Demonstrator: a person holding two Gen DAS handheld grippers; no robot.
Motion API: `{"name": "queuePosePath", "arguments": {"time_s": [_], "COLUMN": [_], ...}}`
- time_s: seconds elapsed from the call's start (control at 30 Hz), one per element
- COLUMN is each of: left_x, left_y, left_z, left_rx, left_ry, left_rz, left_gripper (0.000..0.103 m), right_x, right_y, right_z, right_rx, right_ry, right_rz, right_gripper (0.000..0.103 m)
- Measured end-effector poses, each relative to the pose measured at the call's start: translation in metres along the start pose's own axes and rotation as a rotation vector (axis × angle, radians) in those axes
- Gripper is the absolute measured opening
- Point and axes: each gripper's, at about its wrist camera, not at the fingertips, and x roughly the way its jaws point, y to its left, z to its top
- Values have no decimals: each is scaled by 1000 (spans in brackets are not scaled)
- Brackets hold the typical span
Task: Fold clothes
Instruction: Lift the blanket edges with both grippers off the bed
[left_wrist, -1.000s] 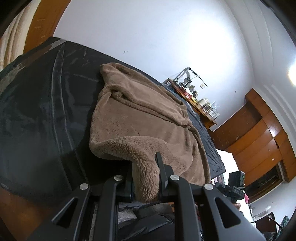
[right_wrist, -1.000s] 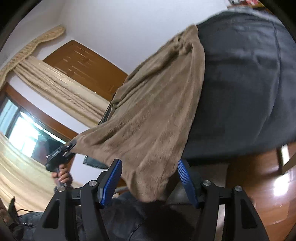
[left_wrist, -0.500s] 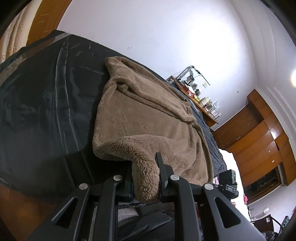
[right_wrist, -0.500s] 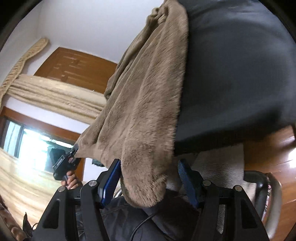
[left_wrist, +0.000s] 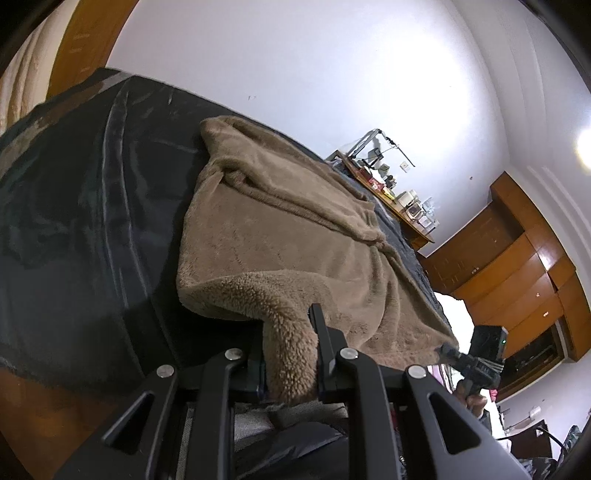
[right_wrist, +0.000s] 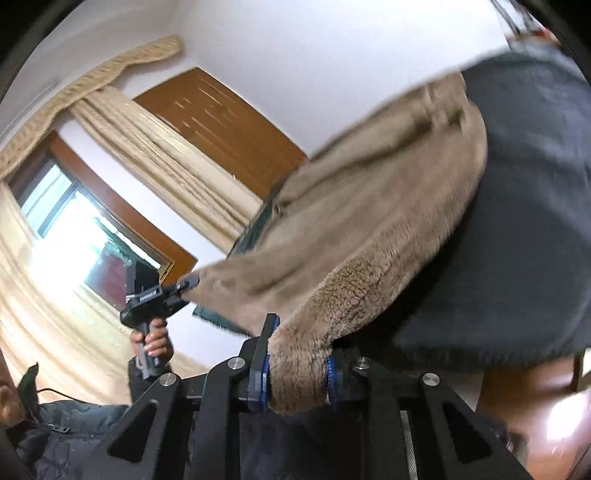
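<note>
A brown fleece garment (left_wrist: 280, 229) lies spread on a bed with a dark cover (left_wrist: 74, 221), its near hem hanging over the edge. My left gripper (left_wrist: 290, 332) is shut on one corner of that hem, the fleece bunched between its black fingers. In the right wrist view the same garment (right_wrist: 369, 229) drapes off the bed (right_wrist: 535, 221). My right gripper (right_wrist: 299, 350) has its jaws closing, and the blue pads squeeze the other hem corner. Each gripper shows in the other's view: the right gripper (left_wrist: 476, 354) and the left gripper (right_wrist: 155, 295), held by a hand.
A wooden wardrobe (left_wrist: 517, 266) and a cluttered shelf (left_wrist: 399, 199) stand beyond the bed. Beige curtains (right_wrist: 155, 140), a bright window (right_wrist: 55, 240) and a wooden door (right_wrist: 221, 122) line the far wall. Wooden floor (right_wrist: 535, 387) lies below the bed edge. A person's dark jacket (right_wrist: 55, 435) is close.
The right gripper's jaws have come together on the hanging fleece corner, and the gripper has risen and rolled. The left gripper keeps its grip and has barely moved.
</note>
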Motion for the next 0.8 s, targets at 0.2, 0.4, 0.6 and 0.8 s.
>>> {"name": "queuePosePath", "arguments": {"time_s": [0.2,0.4,0.6,0.8], "left_x": [-4,-4,11,30], "left_y": [-8,-36,-54,-60], "left_z": [24,65,113,171], "left_rx": [17,97,144,136], "left_ry": [-47,-99,-127,-163], "left_rz": [-5,-8,-1,0], "left_gripper": [20,21,21,21], "right_x": [-9,-11,-3,9], "right_y": [21,53,75,84], "right_z": [33,83,135,185], "right_rx": [-154,-343,-480,-522], "right_ry": [-141,-267,-351,-424], "right_rz": [-159,-360,-544,-627], "right_gripper": [23,23,23,23]}}
